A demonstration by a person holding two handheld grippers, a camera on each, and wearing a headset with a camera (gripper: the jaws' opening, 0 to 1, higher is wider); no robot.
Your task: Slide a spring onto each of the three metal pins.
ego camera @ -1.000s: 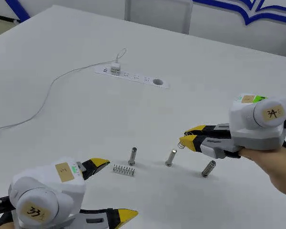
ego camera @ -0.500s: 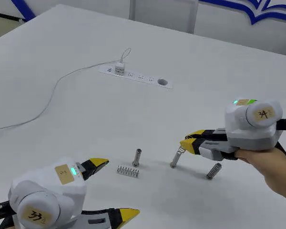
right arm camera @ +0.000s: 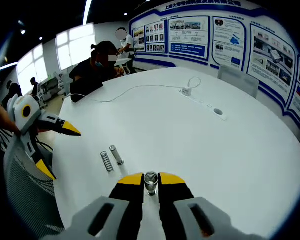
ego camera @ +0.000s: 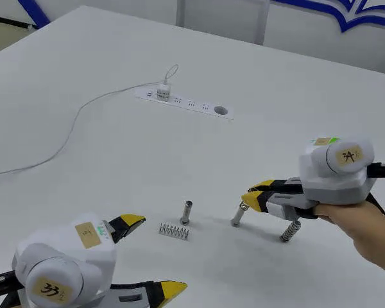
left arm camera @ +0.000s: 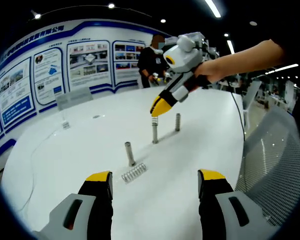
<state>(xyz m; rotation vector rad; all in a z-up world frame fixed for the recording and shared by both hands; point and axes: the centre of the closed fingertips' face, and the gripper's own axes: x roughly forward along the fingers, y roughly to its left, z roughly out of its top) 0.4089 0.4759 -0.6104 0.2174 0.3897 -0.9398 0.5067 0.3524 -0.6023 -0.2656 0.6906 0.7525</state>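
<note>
Three metal pins stand on the white table (ego camera: 115, 160). The left pin (ego camera: 187, 212) (left arm camera: 129, 153) (right arm camera: 116, 155) is bare, and a loose spring (ego camera: 174, 230) (left arm camera: 134, 171) (right arm camera: 106, 161) lies beside it. My right gripper (ego camera: 249, 196) (right arm camera: 151, 179) (left arm camera: 160, 106) is shut on a spring (ego camera: 243, 206) (right arm camera: 151, 182) held at the top of the middle pin (ego camera: 237, 218) (left arm camera: 154, 134). The right pin (ego camera: 290, 230) (left arm camera: 178, 121) wears a spring. My left gripper (ego camera: 151, 255) (left arm camera: 155, 200) hovers open and empty in front of the left pin.
A white power strip (ego camera: 192, 104) with a plugged-in adapter (ego camera: 163, 92) and a cable (ego camera: 70, 125) running left lies farther back on the table. People sit beyond the table's far edge (right arm camera: 97, 62).
My right gripper has carried its spring down and left onto the top of the middle pin. The left gripper has stayed put and open; the head camera shifted slightly.
</note>
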